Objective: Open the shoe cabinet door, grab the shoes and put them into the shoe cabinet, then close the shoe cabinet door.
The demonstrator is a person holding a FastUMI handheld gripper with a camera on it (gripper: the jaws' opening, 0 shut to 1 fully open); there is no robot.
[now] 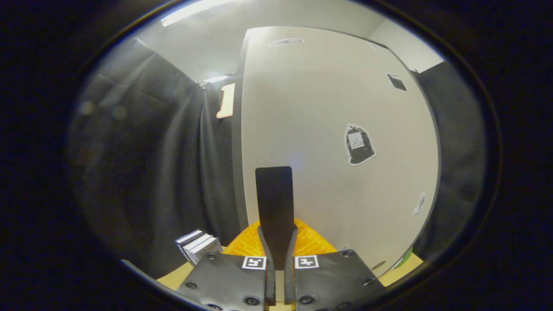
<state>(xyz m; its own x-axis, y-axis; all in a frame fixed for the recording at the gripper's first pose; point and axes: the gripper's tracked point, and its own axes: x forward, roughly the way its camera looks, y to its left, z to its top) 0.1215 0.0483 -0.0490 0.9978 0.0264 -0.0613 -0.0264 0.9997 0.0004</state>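
Between the hand-held gripper (277, 255) fingers stands a dark flat handle (274, 203), clamped from both sides. Behind it stands the pale cabinet door (328, 108).

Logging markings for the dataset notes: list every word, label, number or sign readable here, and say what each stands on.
No text can be read.
White cabinet door: black bag-shaped sticker with a small white label, too blurred to read.
Same door: dark square sticker, too small to read.
Gripper, fingers shut on a black flat strip: two black-and-white square markers, patterns only, no words.
Boxes: print illegible.
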